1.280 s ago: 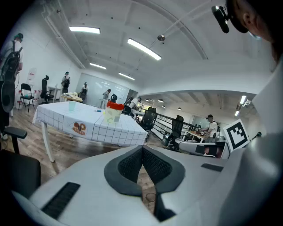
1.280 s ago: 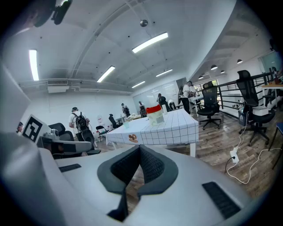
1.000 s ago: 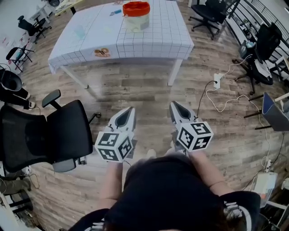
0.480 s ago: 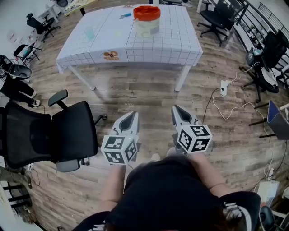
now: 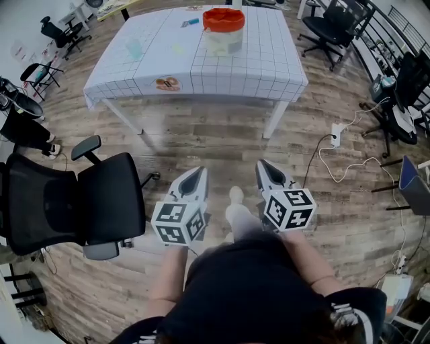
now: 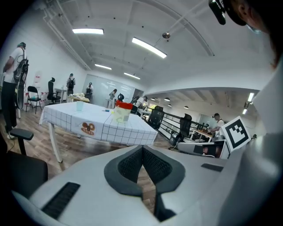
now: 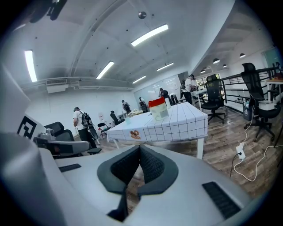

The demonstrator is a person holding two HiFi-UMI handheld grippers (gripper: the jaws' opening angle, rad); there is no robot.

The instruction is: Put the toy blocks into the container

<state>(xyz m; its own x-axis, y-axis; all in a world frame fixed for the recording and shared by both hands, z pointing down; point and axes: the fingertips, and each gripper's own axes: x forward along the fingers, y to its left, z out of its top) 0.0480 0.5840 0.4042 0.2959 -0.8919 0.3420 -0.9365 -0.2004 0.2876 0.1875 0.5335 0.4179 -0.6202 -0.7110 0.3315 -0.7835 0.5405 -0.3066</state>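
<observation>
A clear container with a red lid (image 5: 224, 30) stands at the far end of a table under a white gridded cloth (image 5: 242, 67). Small items lie near it: a blue piece (image 5: 190, 22), a pale cup (image 5: 134, 48); I cannot tell which are blocks. The left gripper (image 5: 195, 175) and right gripper (image 5: 263, 166) hang side by side over the wooden floor, well short of the table, both shut and empty. Over the left gripper's (image 6: 142, 152) closed pads the container (image 6: 121, 112) shows on the table; the right gripper (image 7: 139, 152) also faces the container (image 7: 159, 109).
A black office chair (image 5: 74, 195) stands close on the left. More chairs (image 5: 336, 20) sit beyond the table's right end. A power strip and white cables (image 5: 336, 138) lie on the floor to the right. The person's shoe (image 5: 236, 197) shows between the grippers. People stand at far left (image 5: 20, 114).
The view has shifted a little nearer to the table, and a shoe has stepped forward between the grippers. Both grippers stay shut and level.
</observation>
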